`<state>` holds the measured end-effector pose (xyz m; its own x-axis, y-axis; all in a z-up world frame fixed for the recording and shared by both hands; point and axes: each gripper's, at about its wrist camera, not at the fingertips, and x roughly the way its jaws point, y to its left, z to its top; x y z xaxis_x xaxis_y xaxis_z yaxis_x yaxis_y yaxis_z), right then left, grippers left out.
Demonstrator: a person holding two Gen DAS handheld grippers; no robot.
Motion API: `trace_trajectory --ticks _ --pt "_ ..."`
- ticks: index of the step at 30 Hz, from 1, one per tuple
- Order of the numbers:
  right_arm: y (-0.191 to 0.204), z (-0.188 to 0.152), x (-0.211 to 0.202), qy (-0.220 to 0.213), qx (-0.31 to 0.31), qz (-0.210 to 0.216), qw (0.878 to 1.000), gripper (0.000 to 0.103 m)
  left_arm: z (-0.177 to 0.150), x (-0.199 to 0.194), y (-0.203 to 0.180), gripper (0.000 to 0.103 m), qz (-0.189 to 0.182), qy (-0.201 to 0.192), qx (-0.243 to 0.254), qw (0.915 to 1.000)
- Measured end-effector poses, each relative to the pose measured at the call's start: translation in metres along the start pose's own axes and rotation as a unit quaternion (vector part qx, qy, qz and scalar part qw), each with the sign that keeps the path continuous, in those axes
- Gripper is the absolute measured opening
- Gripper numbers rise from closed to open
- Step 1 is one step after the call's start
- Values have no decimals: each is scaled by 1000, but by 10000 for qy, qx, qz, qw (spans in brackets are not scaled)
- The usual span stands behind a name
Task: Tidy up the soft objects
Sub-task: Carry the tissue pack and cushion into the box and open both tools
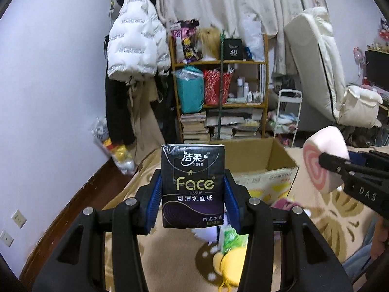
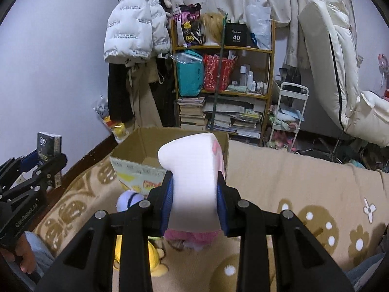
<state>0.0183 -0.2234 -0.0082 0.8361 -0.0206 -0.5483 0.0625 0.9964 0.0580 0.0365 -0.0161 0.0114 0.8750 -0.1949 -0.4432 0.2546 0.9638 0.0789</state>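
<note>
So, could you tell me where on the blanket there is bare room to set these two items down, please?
The beige flower-patterned blanket lies bare to the right of the open cardboard box, up to its far edge. It is crowded in front of the box: a lilac plush, a yellow plush and a pink fluffy item cluster there.

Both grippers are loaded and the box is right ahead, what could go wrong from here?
1. The right gripper pinches the pink foam block so hard it is waisted between the pads; it may spring out sideways on release and miss the cardboard box.
2. The left gripper holds the tissue pack only by its lower half, so a quick swing might tip it.
3. Both grippers head for the same box opening and may collide.
</note>
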Motion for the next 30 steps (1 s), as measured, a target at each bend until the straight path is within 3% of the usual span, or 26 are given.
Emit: trace_trajectory --ticks 7,14,17,20,30 --pt "4 21 -1 -262 -336 -151 9990 34 31 13 -3 46 -294 -175 -33 9994" --pt "-6 42 15 -271 -201 -122 9994 34 56 40 -4 46 -365 -164 -20 9992" --pt "-11 51 26 -246 12 -21 9997 35 60 48 1 46 -558 -109 -293 9980" --pt "-16 56 35 -232 153 75 9996 35 65 57 1 46 -563 -156 -370 9976" --pt "-22 63 77 -223 142 88 9996 37 69 101 -16 46 -387 -41 102 9992"
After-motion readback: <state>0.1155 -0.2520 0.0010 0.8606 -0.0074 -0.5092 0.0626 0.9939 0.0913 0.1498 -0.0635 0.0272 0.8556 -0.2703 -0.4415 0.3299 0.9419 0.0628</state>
